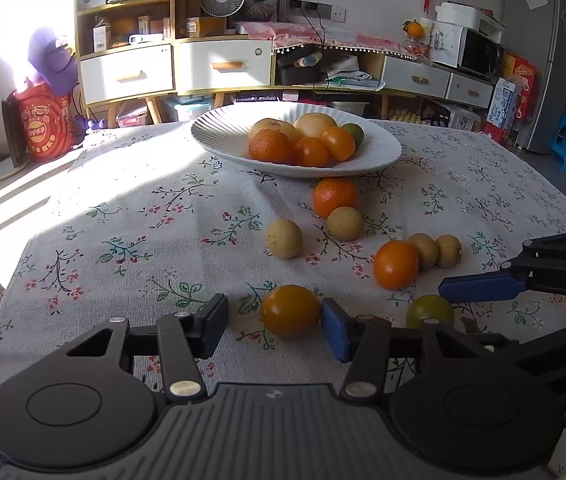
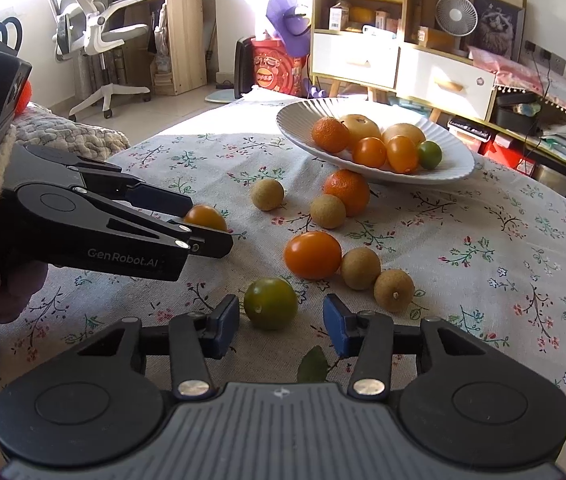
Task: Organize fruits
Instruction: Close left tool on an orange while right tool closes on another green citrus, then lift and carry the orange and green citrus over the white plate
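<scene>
Leaf lies half hidden behind right hand-held gripper.

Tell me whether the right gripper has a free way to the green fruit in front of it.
Probably yes: the green fruit already sits between the right gripper fingers, nothing blocking it, though the pads don't visibly press on it yet.

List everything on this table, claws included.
tablecloth: one, pale floral, covers table
bowl: one, white, far side
pale round fruits: two, yellowish, in bowl
mandarins: two, orange; one in bowl, one beside it
small orange fruits: four; two in bowl, one mid-cloth, one between left claw's pads
small green fruits: two; one in bowl, one between right claw's pads
tan round fruits: four, loose on cloth
left claw: black, blue pads, open
right claw: same, open
</scene>
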A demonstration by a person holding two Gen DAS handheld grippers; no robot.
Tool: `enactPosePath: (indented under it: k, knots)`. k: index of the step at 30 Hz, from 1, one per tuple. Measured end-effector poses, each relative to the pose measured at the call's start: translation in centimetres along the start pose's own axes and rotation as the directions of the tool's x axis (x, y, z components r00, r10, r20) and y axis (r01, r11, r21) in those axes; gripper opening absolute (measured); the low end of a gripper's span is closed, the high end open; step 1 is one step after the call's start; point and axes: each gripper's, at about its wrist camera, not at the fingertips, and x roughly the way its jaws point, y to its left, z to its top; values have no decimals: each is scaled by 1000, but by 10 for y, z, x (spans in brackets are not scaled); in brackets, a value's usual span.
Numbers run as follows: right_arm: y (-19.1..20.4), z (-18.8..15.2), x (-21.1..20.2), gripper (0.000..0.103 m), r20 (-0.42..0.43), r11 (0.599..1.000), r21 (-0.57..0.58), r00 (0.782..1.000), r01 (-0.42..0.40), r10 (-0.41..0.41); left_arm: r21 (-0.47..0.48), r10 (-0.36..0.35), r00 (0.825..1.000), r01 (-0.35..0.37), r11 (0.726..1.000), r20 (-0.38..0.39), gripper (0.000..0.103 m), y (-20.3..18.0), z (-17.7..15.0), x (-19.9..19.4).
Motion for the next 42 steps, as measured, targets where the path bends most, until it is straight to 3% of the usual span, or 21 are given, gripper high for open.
enactPosePath:
  k: [10,14,42]
  knots:
    - [2,2,-1,32,5,1000,-4,1000,-16,16,-3,-8,1000,8,1000,-1,30,0,1,0]
    - [2,3,-1,27,-1,1000,-8,1000,-24,24,-3,-8,1000,8,1000,-4,19,0,1,-1]
    - [-10,20,-5,26,17,999,49,1000,-3,2,-76,-29,1000,29,997,-1,18,-4,25,-7]
